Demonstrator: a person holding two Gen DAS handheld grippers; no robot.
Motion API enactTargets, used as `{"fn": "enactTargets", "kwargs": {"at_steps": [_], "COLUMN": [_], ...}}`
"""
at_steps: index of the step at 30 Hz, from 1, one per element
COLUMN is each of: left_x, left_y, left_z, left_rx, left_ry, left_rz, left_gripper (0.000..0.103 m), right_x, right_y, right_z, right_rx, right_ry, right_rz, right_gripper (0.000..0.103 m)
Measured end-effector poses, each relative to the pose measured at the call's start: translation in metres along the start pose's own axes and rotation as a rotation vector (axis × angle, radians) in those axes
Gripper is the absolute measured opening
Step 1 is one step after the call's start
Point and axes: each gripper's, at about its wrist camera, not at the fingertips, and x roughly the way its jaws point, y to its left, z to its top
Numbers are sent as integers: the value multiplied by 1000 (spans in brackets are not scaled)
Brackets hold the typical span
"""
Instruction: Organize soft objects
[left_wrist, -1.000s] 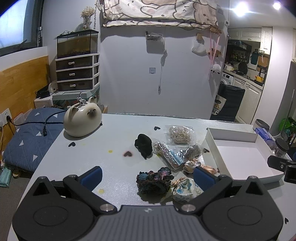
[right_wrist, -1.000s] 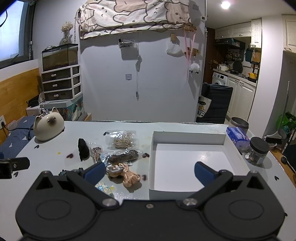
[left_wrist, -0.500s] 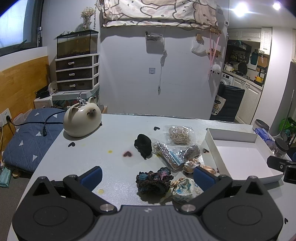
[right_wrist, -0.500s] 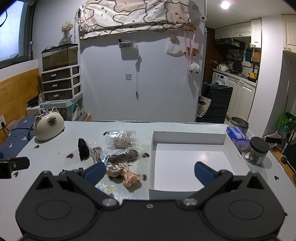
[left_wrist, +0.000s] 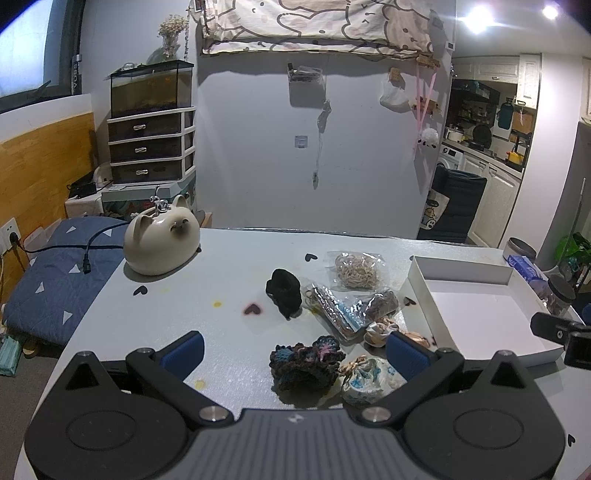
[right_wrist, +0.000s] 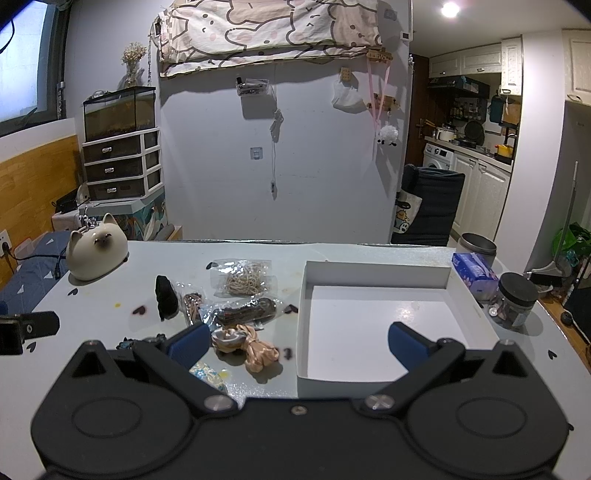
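On the grey table (left_wrist: 229, 266) the soft things lie in a loose cluster just left of the empty white box (right_wrist: 376, 273): black scrunchie (left_wrist: 283, 295), crochet scrunchie (left_wrist: 304, 363), floral pouch (left_wrist: 367, 376), satin scrunchie (right_wrist: 251, 345). Left gripper (left_wrist: 293, 349) hangs with jaws spread wide around the crochet scrunchie, holding nothing; right gripper (right_wrist: 297, 341) is likewise wide apart and empty over the box's near edge. Best, I judge, to lower the left straight down, pinch the crochet bundle at its middle, and lift clear of the pouch touching it. Against the earlier frames nothing has shifted; both grippers hover as they did
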Motion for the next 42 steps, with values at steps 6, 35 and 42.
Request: {"fn": "enactTargets", "kwargs": {"at_steps": [6, 35, 42], "left_x": [13, 172, 198], "left_y": [0, 6, 9], "left_z": [19, -14, -21], "left_rx": [10, 26, -58], "left_ry": [-23, 311, 389], "left_rz": [-2, -85, -89], "left_gripper": [103, 85, 85], "right_x": [9, 110, 121], "right_y": [4, 42, 49], "right_z": [4, 2, -4], "right_rx": [-16, -58, -55], "right_ry": [-1, 162, 236], "right_rz": [17, 178, 213], "right_gripper": [103, 103, 103]}}
